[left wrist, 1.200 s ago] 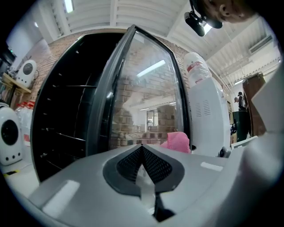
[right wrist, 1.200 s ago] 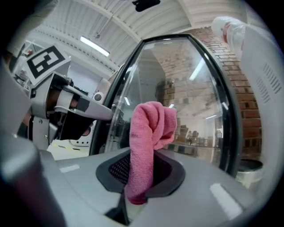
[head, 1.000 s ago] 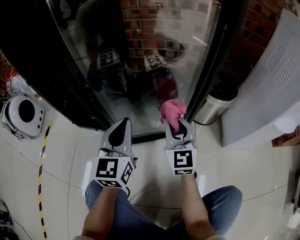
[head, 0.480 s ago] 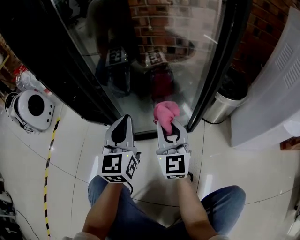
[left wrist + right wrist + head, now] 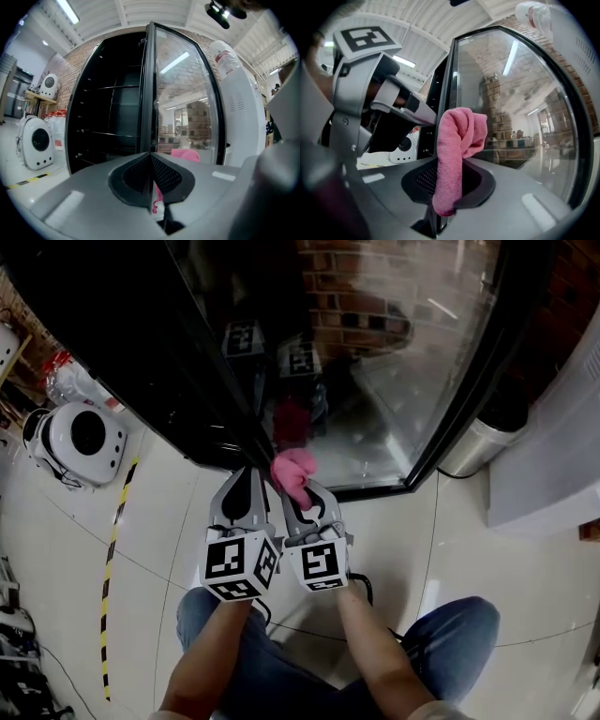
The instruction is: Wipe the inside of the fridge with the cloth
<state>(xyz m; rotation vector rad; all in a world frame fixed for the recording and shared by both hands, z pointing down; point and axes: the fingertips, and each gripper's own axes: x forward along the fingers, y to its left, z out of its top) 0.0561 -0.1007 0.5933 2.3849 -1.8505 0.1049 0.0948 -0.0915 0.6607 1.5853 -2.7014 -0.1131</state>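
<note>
Right gripper (image 5: 302, 499) is clamped on the pink cloth (image 5: 292, 471). In the right gripper view the cloth sits pinched between the jaw pads, with its bunched top standing up above them and a short tail hanging below.

Left gripper (image 5: 247, 476) has its jaws pressed together with nothing between them. The pink visible past its jaws in the left gripper view is the other gripper's cloth.

The two grippers are side by side, marker cubes almost touching, both pointing at the fridge (image 5: 108, 117).

The fridge is open, with a dark cavity and wire shelves (image 5: 111, 134) on the left. The glass door (image 5: 187, 103) is swung out, so its black edge frame (image 5: 151, 89) faces the grippers head-on.

The cloth is outside the cavity, held just in front of the bottom of that door edge. I can't tell whether it touches the frame.

Surroundings:
- A white round-fronted device (image 5: 80, 437) stands on the floor left of the fridge.
- Yellow-black floor tape (image 5: 117, 540) runs past the device.
- A steel bin (image 5: 473, 448) sits beyond the door on the right, next to a white cabinet (image 5: 236, 117) with a bottle (image 5: 224, 57) on top.
- The person's jeans (image 5: 441, 643) show at the bottom of the head view — forearms reaching forward over a pale tiled floor (image 5: 450, 549).
</note>
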